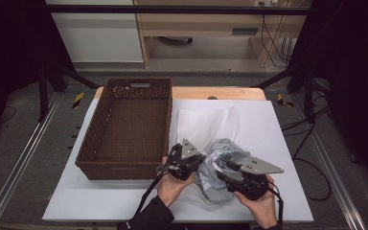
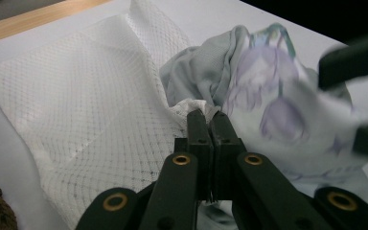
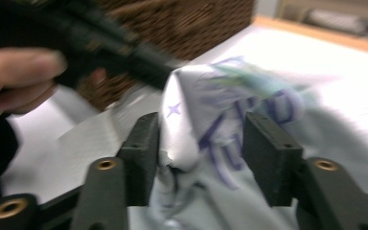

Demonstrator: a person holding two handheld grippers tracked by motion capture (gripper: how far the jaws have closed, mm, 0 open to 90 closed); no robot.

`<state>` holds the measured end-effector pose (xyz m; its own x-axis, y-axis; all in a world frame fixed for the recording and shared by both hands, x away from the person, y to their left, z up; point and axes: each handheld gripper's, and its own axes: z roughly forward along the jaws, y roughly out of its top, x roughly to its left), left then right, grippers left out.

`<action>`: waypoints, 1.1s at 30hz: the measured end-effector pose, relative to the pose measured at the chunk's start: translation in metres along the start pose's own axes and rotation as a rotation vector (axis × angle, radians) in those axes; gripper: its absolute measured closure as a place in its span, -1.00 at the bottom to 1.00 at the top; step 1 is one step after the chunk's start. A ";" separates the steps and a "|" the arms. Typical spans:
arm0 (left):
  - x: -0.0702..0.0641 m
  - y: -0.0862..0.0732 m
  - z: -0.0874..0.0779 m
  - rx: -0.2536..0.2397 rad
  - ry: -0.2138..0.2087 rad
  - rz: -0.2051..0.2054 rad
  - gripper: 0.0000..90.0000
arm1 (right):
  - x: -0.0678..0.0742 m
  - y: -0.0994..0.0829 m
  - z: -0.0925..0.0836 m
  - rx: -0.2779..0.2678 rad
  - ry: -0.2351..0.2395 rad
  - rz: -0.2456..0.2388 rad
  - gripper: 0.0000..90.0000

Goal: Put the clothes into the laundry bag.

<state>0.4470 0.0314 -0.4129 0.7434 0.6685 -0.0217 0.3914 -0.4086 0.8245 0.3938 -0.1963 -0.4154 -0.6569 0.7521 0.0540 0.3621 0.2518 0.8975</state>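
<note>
A white mesh bag (image 1: pixel 203 123) (image 2: pixel 86 105) lies flat on the white board, right of the basket. A crumpled pale grey garment with a purple print (image 1: pixel 220 160) (image 2: pixel 268 91) (image 3: pixel 211 120) is bunched at the bag's near end. My left gripper (image 1: pixel 201 161) (image 2: pixel 210 119) is shut, its jaws pinching the mesh bag's edge next to the garment. My right gripper (image 1: pixel 222 171) (image 3: pixel 201 139) comes from the right. Its jaws stand apart with a loose fold of the garment between them. The left gripper (image 3: pixel 100 43) shows blurred behind the garment in the right gripper view.
An empty brown wicker basket (image 1: pixel 120 168) (image 3: pixel 196 24) stands on the left half of the white board (image 1: pixel 268 124). The wooden table's edge (image 1: pixel 211 92) runs behind the board. Black frame posts and cables flank the table.
</note>
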 end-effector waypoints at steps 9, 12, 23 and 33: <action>0.005 -0.004 -0.002 0.006 0.003 -0.002 0.98 | -0.039 0.006 0.005 -0.022 -0.164 0.026 -0.31; 0.005 -0.003 -0.002 0.004 0.001 0.000 0.98 | -0.048 0.005 0.024 0.037 -0.155 0.032 -0.34; 0.008 -0.002 0.000 0.014 0.008 -0.018 0.98 | -0.031 0.004 0.020 0.047 0.010 -0.004 1.00; -0.002 0.011 -0.006 0.003 0.009 0.004 0.98 | 0.014 -0.009 0.043 0.120 0.161 -0.082 1.00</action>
<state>0.4465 0.0291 -0.4005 0.7403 0.6722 -0.0135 0.3899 -0.4129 0.8231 0.4095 -0.1616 -0.4420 -0.7813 0.6212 0.0607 0.3725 0.3860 0.8439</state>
